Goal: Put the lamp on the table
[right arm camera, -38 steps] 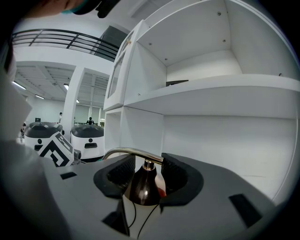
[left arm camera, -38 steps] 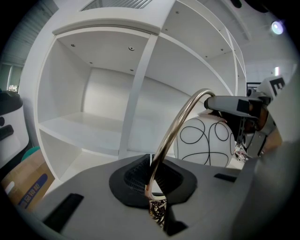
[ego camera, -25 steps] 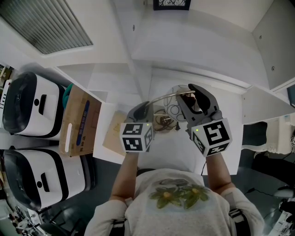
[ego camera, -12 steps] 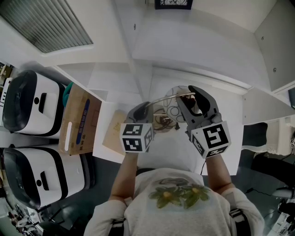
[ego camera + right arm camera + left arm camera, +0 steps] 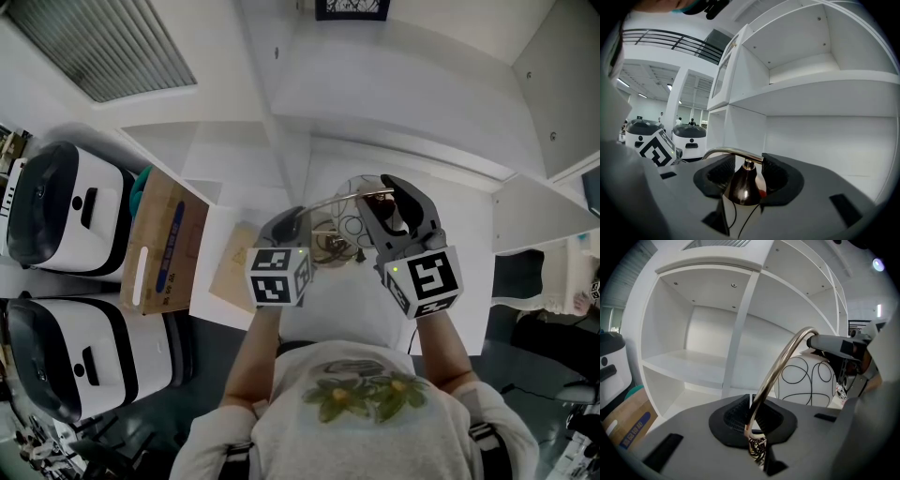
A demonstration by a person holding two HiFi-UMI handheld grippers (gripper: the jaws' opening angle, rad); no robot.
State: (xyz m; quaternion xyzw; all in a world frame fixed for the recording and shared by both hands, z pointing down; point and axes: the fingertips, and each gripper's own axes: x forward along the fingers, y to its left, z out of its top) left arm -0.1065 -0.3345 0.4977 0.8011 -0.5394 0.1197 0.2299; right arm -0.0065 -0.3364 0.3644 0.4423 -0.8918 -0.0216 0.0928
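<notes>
Little has shifted: right tool (image 5: 743, 174) sits a touch nearer the left one. Left tool (image 5: 751, 420) is clamped low on the lamp's (image 5: 349, 223) curved metal stem (image 5: 780, 366); right tool is clamped on the dark cap (image 5: 739, 186) above the white globe (image 5: 806, 380). Lamp is over the white bench (image 5: 342, 305), before the shelves (image 5: 684, 364).

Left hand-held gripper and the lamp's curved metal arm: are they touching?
Touching. Left gripper view shows the left hand-held gripper clamped on the lamp arm, pads against the tube.
</notes>
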